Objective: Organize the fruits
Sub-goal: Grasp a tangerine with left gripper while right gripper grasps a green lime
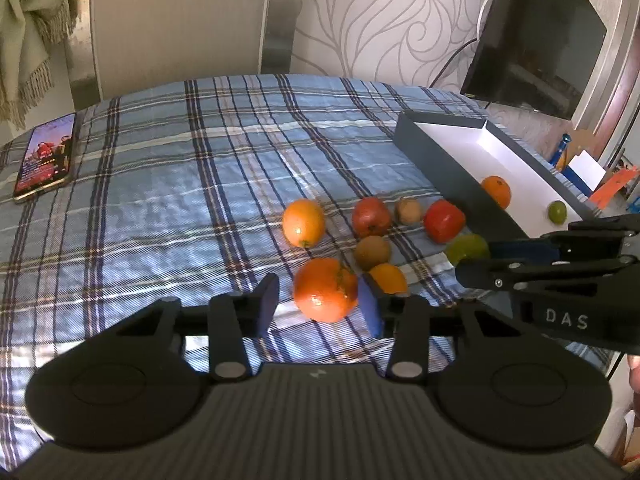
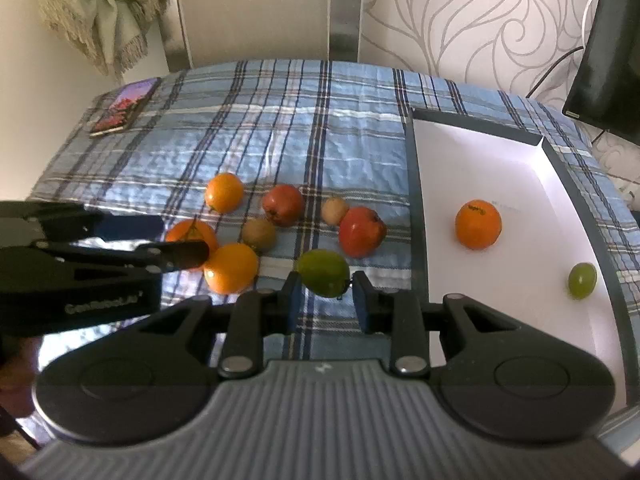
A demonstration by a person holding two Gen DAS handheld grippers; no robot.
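left wrist view: the left claw (image 1: 320, 304) fills the lower centre of the frame, its jaws set either side of a large orange (image 1: 325, 289). the right pad touches the fruit; a narrow gap shows at the left pad, so a firm clamp cannot be told. the surface is a blue plaid cloth (image 1: 160, 184). above the large orange lie a second orange (image 1: 303, 222), a red apple (image 1: 371, 217), a pale kiwi (image 1: 408, 211), a second red apple (image 1: 444, 221), a brown kiwi (image 1: 372, 252) and a small orange (image 1: 388, 278). the right claw (image 1: 472, 258) enters from the right edge, its tips at a green fruit (image 1: 466, 247). a dark box (image 1: 432, 152) with white lining sits at the right of the frame, holding an orange in the box (image 1: 496, 191) and a green fruit in the box (image 1: 557, 211), well apart. a phone (image 1: 46, 156) lies at the left edge of the frame.

right wrist view: the right claw (image 2: 325, 296), lower centre, stands with its jaws drawn in close at either side of the green fruit (image 2: 323, 278); the right pad touches its stem end, but the left contact is unclear. the left claw (image 2: 180, 240) reaches in from the left edge around the large orange (image 2: 192, 236). the box (image 2: 416, 200) occupies the right of the frame.
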